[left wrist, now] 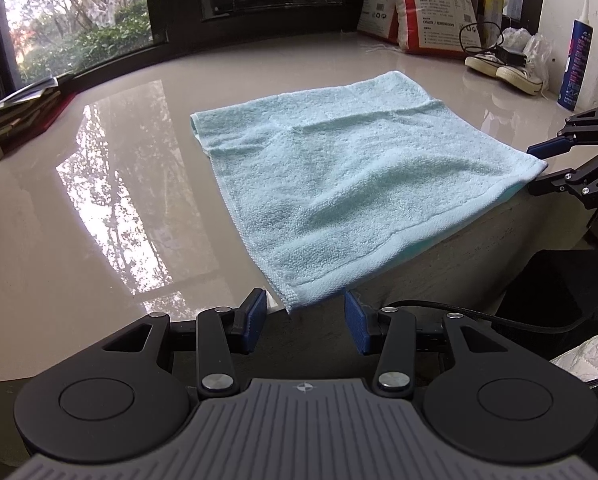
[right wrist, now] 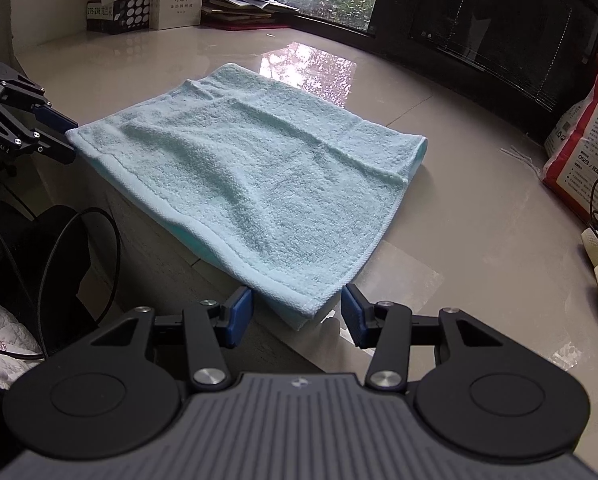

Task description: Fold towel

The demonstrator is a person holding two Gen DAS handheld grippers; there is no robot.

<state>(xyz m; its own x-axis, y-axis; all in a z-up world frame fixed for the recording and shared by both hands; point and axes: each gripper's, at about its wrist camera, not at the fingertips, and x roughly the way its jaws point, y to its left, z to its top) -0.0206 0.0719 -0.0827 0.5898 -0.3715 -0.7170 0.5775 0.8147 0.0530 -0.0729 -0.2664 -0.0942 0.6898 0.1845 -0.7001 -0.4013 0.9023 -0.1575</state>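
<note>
A light blue towel (left wrist: 339, 184), already folded double, is laid on the glossy beige table (left wrist: 99, 208), with its near edge hanging slightly over the table's front edge. One near corner is seen between the blue pads of the left gripper (left wrist: 305, 322), whose jaws are held apart with a gap on either side of the cloth; nothing is gripped. The other near corner is placed likewise between the parted pads of the right gripper (right wrist: 297, 314), untouched by either pad. Further off, red-and-white bags (left wrist: 431, 8) and a pair of canvas shoes (left wrist: 503, 70) are seen at one end of the table, books and papers (right wrist: 239, 4) at the other.
</note>
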